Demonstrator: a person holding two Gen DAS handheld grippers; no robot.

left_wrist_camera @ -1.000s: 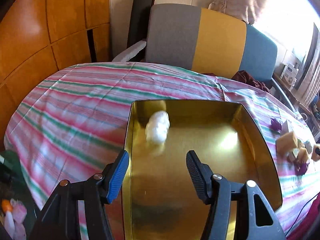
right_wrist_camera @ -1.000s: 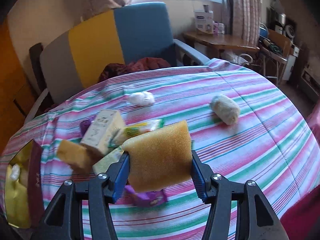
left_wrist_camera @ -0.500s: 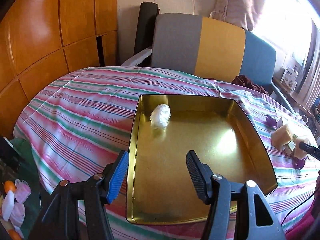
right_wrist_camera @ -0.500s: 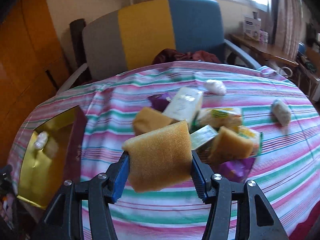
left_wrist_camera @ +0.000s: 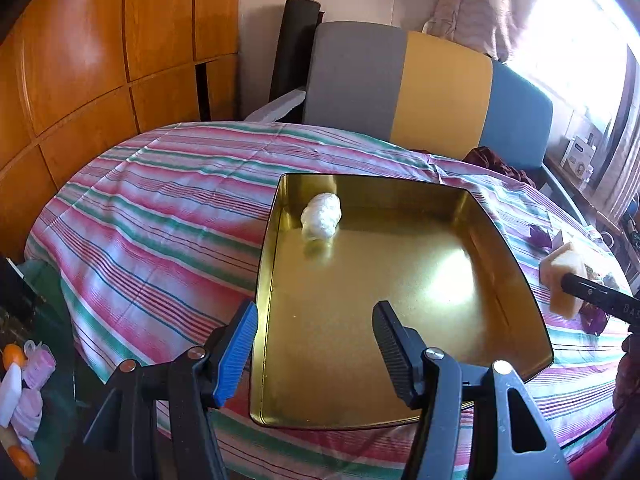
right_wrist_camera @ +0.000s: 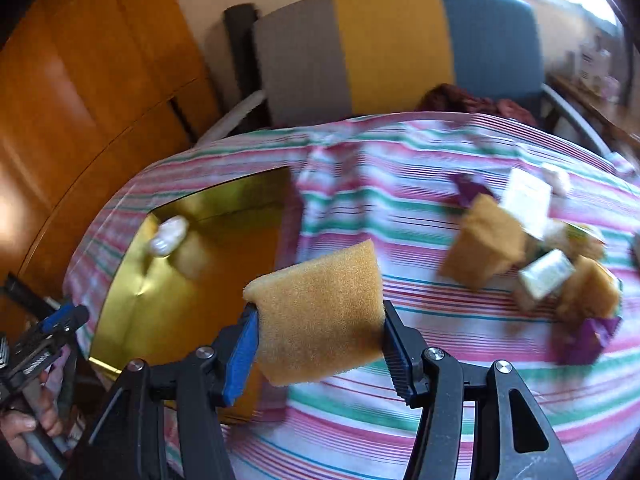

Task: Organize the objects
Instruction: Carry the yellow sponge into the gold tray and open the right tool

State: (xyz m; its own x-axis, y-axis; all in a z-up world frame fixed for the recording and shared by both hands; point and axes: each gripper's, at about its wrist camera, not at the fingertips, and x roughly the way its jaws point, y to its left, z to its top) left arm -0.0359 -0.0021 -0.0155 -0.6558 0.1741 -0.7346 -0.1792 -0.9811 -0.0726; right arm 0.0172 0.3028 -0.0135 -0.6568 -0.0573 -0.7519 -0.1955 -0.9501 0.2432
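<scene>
A gold metal tray [left_wrist_camera: 516, 276] lies on the striped tablecloth, with a white wrapped bundle [left_wrist_camera: 322, 216] in its far left corner. My left gripper [left_wrist_camera: 314, 344] is open and empty above the tray's near edge. My right gripper [right_wrist_camera: 316, 336] is shut on a yellow sponge [right_wrist_camera: 320, 312], held above the cloth just right of the tray [right_wrist_camera: 120, 288]. That sponge also shows at the right edge of the left wrist view [left_wrist_camera: 562, 276]. The bundle shows in the right wrist view [right_wrist_camera: 168, 236].
A pile of sponges [right_wrist_camera: 484, 244], small boxes [right_wrist_camera: 524, 196] and purple packets [right_wrist_camera: 580, 340] lies on the cloth to the right. A grey, yellow and blue chair [left_wrist_camera: 420, 84] stands behind the table. Wooden panels [left_wrist_camera: 100, 60] are at the left.
My right gripper has carried the sponge leftward from the pile to beside the tray. My left gripper has drawn back and up from the tray, still open.
</scene>
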